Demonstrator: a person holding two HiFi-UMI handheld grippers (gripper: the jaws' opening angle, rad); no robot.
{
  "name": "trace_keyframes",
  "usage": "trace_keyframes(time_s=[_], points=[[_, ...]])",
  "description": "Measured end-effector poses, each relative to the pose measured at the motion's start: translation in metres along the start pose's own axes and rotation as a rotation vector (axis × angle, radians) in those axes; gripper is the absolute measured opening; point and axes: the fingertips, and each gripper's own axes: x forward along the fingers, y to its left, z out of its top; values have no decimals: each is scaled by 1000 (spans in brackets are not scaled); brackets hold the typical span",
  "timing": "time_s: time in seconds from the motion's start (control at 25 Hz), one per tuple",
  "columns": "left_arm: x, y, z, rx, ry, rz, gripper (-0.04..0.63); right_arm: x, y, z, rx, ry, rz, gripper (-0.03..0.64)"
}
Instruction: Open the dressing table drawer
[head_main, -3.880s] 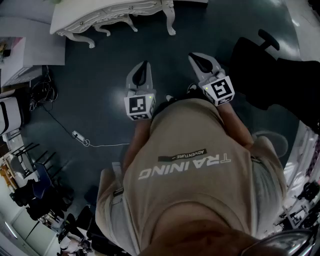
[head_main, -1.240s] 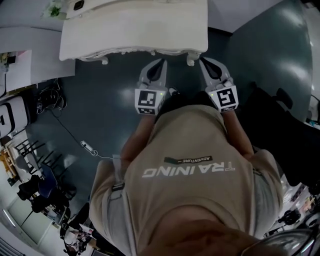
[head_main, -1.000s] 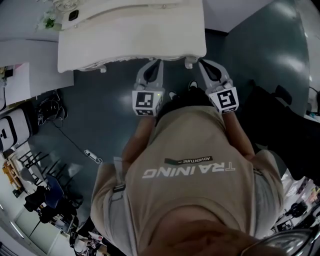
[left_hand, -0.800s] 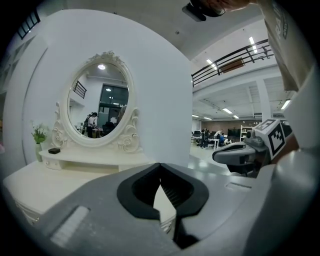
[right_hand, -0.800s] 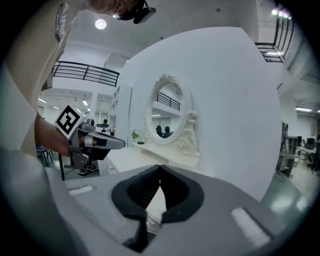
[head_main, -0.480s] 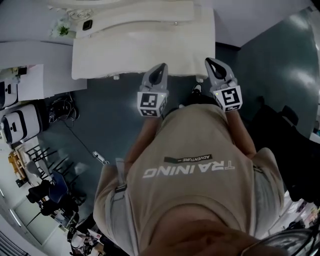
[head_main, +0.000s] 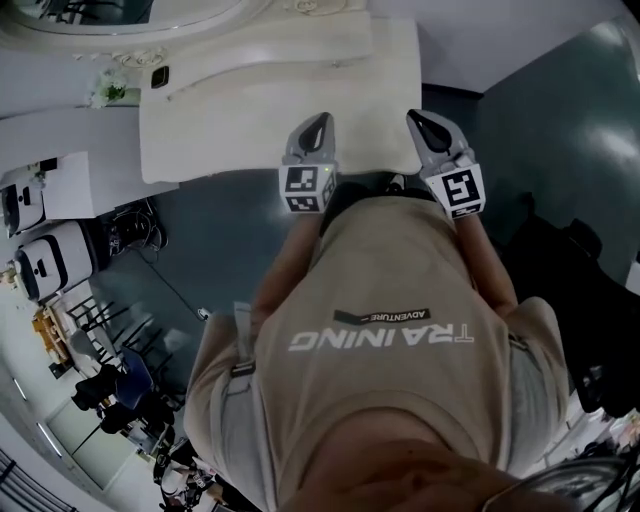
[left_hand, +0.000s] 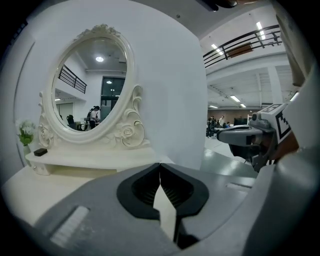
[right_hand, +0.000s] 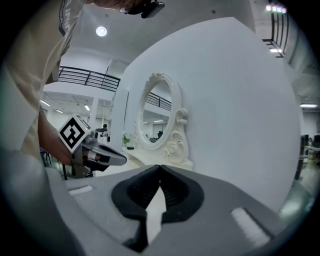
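Approaching: left hand-held gripper (head_main: 313, 124) and right hand-held gripper (head_main: 421, 119) are hovering clenched, empty, over the dressing table (head_main: 240, 100) near edge; next likely calls for lowering to the unseen drawer.

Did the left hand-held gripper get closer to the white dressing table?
Yes, forward. Earlier the left hand-held gripper hung over the dark floor, short of the dressing table; now its tip overlaps the table's near edge.

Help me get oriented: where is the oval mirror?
The oval mirror stands at the back of the dressing table, left of centre in the left gripper view, a small plant at its left.
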Motion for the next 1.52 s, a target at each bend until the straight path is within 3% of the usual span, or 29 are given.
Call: trace_keyframes(time_s=[0.44,0.6,0.8,1.04,1.24,1.52], points=[[106,28,-38,-43,140,14,11,21,-16,-7,48,30,41,3],[144,42,-54,-75,201,4,80,24,-31,-10,52,56,14,3],[182,53,-66,-66,246,24,87,17,-43,-22,71,90,-24,3],[191,61,-71,-9,284,102,92,10,-49,-30,95,117,-27,3],[196,60,-83,2,320,116,98,16,-54,-32,98,115,-12,3],[209,68,-82,21,299,156,98,11,-54,-41,112,138,-4,3]])
